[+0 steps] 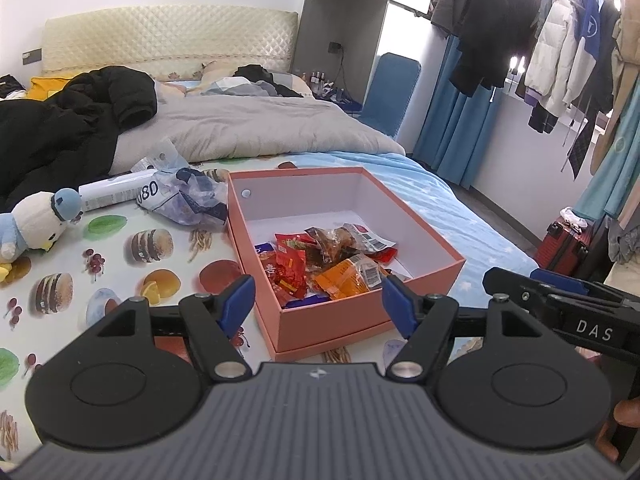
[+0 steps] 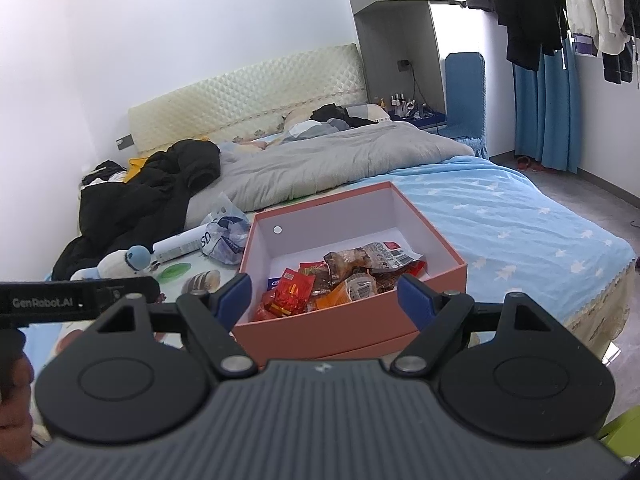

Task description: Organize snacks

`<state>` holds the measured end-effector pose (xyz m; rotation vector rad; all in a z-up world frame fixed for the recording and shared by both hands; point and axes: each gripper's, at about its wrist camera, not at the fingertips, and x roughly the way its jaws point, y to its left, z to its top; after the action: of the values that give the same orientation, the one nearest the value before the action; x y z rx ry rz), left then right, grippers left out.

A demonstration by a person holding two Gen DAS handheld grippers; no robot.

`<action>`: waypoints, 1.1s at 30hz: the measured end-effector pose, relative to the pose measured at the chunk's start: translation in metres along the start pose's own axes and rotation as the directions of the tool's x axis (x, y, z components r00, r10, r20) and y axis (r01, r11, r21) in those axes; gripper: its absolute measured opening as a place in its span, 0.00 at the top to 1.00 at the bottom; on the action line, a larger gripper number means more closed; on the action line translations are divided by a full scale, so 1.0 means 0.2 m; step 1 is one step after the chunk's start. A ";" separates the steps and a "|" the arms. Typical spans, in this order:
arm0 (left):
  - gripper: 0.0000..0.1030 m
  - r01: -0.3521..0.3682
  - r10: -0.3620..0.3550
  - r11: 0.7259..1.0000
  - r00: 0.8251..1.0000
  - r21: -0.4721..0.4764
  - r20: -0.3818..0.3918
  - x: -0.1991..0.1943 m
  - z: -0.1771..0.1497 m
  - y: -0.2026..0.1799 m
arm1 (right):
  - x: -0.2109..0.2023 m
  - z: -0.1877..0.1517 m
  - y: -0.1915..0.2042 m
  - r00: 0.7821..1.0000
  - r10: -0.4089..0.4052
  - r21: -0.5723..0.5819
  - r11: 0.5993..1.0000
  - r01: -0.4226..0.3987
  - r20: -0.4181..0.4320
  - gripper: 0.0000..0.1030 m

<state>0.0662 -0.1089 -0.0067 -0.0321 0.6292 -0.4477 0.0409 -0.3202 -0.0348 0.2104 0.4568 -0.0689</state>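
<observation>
Left gripper (image 1: pixel 316 300) is held low at frame bottom, tilted down toward the box (image 1: pixel 432 276), jaws spread wide, nothing between the blue pads (image 1: pixel 236 300). Right gripper (image 2: pixel 326 298) is posed the same way in its own view, jaws wide, nothing gripped; its black body is also seen at right edge of the left view (image 1: pixel 576 312). Left gripper's body is seen at left edge of the right view (image 2: pixel 76 300).

Box is set on the bed (image 1: pixel 460 208), frame centre, open-topped. Snacks (image 1: pixel 320 264) are piled in its near left part; the far part is bare. A crumpled bag (image 1: pixel 188 200), a white tube (image 1: pixel 116 190) and a plush toy (image 1: pixel 36 224) are seen left of the box. Hands are barely visible at frame edges.
</observation>
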 end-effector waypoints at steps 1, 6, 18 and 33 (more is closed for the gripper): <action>0.28 0.000 0.000 1.000 1.000 0.002 0.001 0.00 0.00 0.00 | 0.00 0.00 0.00 1.000 -0.001 0.001 1.000 0.001 0.001 0.21; 0.28 0.000 0.000 1.000 1.000 -0.001 0.004 0.00 0.01 -0.01 | -0.01 0.00 0.00 1.000 -0.002 0.001 1.000 0.002 0.003 0.21; 0.06 0.004 -0.004 1.000 1.000 -0.007 0.014 0.00 0.01 0.00 | -0.01 0.00 0.00 1.000 -0.007 0.002 1.000 0.007 0.005 0.21; 0.01 -0.008 0.008 1.000 1.000 -0.017 -0.010 0.01 0.03 0.00 | -0.01 0.01 0.00 1.000 -0.011 0.005 1.000 0.011 0.011 0.21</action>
<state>0.0709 -0.1110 -0.0025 -0.0439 0.6427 -0.4349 0.0398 -0.3201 -0.0310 0.2120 0.4466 -0.0817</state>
